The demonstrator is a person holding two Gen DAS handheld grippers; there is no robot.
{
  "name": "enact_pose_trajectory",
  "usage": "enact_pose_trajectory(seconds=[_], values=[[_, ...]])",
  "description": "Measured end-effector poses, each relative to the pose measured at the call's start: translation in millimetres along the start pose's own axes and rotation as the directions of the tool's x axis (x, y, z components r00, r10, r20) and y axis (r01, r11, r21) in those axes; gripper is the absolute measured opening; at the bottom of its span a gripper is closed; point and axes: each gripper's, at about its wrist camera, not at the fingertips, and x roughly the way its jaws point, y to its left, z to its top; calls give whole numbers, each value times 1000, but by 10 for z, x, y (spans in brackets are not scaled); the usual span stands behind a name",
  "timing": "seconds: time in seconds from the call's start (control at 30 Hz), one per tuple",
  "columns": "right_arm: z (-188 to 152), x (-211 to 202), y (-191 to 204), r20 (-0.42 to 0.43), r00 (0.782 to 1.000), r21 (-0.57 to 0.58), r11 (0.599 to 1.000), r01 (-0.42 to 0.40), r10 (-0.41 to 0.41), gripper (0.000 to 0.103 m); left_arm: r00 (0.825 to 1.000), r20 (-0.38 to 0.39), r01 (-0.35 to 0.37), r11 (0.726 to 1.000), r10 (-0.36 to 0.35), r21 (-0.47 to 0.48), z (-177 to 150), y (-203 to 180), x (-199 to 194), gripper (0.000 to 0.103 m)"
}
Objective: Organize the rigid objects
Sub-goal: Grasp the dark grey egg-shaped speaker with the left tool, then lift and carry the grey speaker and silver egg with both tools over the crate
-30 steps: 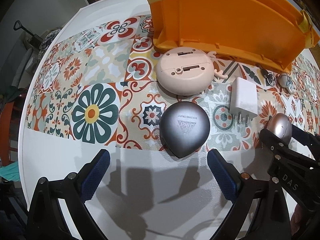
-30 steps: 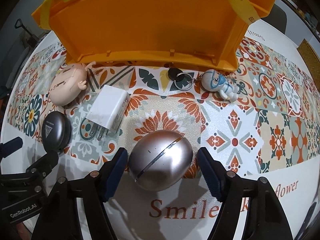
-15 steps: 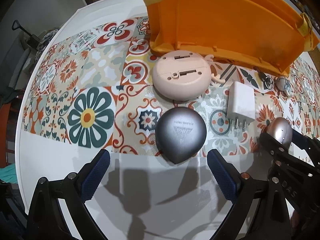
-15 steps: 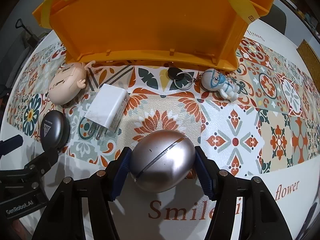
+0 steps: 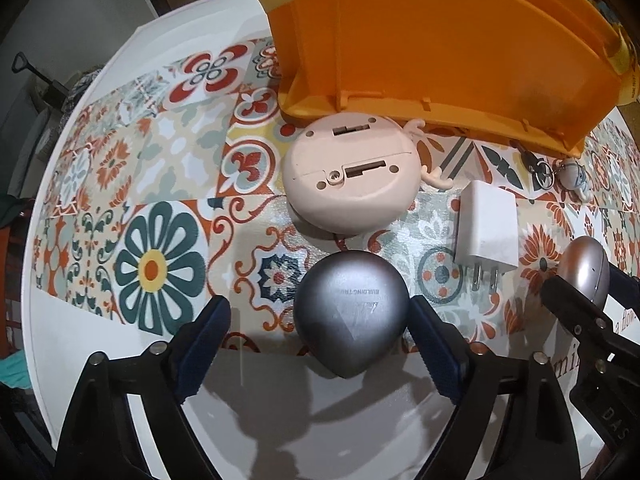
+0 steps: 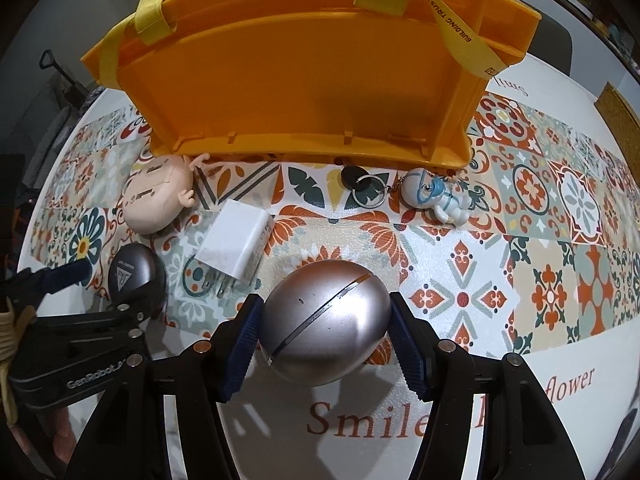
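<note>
we take the orange bin (image 6: 304,92) as our landmark. just in front of its near wall, on the patterned worktop (image 6: 540,280), lie a pink toy head (image 5: 352,176), a white charger (image 5: 486,232) and a figurine keychain (image 6: 436,200). nearer us still, the left claw (image 5: 320,332) straddles the dark grey teardrop case (image 5: 352,312); its jaws are closing, the right pad touching, the left pad apart, point end towards us. the right claw (image 6: 326,332) pinches the silver egg case (image 6: 326,320) across its short axis, its seam running diagonally. both cases look smooth, metallic and slippery; we judge the lift towards the bin comes next.
</note>
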Motion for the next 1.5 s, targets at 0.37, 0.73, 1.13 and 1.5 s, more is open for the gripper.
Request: enact_pose_trajectory(seconds=[0.37,0.73,1.13,1.5], values=[[-31,19,25,-5,1000,-5,1000,0,0,62,998,24,50,999,-50,-2,-21,-102,27,55],[-48,-153,61,20,1000,-16,1000,-11,11,62,995,47,84,996,-84,7,-183,-83,-255,55],[-22,-473,52,79,996,-3,999,-34,34,62,983,137,116,993,-118,25,-130,-120,-790,55],[60,-832,58,161,985,-4,998,-56,56,62,965,226,131,991,-137,40,-2,-106,-1127,55]])
